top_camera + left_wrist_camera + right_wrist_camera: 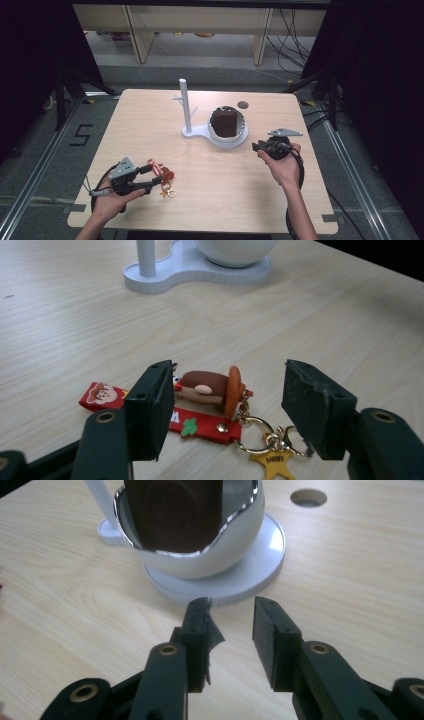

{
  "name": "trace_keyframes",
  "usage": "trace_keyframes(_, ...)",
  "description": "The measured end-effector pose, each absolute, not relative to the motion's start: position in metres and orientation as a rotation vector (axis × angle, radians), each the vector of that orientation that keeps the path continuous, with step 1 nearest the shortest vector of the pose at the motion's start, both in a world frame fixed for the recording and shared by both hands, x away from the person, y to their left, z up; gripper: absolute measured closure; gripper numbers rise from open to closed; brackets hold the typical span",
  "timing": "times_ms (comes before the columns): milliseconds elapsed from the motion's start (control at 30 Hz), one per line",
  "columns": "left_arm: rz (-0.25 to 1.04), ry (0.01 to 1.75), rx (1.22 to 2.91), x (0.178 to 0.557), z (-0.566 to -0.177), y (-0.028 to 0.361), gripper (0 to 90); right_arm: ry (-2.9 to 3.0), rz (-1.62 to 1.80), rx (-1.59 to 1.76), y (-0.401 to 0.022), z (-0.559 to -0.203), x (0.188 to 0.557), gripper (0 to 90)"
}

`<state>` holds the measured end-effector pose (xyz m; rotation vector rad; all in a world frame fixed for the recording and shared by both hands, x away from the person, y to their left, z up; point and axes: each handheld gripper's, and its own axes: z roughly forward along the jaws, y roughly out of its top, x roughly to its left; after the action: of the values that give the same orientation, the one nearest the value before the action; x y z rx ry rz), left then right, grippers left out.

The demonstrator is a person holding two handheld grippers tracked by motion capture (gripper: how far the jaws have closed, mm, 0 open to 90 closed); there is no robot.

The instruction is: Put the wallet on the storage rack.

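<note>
Near the table's front-left corner, the left gripper stands wide over a cowboy keychain lying flat between its jaws, untouched. The right gripper, nearly closed and empty, points at the white bowl stand farther back.

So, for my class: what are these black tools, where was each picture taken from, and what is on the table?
A person holds a two-jaw gripper in each hand. One picture looks down from above; the other two come from cameras riding on the grippers, looking along their jaws. On the table stand a white stand and a bowl holding a brown block. The left gripper is open around a keychain lying on the table, not gripping it. The right gripper holds nothing, its jaws narrowed near the bowl.
</note>
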<state>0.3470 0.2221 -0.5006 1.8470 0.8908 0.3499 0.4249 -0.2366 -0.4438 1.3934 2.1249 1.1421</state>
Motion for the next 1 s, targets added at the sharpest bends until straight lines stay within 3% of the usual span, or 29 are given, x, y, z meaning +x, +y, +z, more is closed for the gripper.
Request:
trace_keyframes(300,0.389,0.776,1.947,0.352,-0.5,0.211,44.9,2.138,1.137,1.426,-0.242,-0.46,0.419,64.6)
trace_keyframes(600,0.4,0.691,2.048,0.364,-0.506,0.198,59.8,2.124,1.16,1.458,-0.245,-0.467,0.412,62.5)
trace_keyframes(833,0.409,0.691,2.073,0.365,-0.508,0.194,64.3,2.127,1.148,1.486,-0.243,-0.466,0.412,62.2)
trace_keyframes(1000,0.404,0.686,2.081,0.365,-0.502,0.197,62.7,2.14,1.171,1.5,-0.241,-0.466,0.411,61.9)
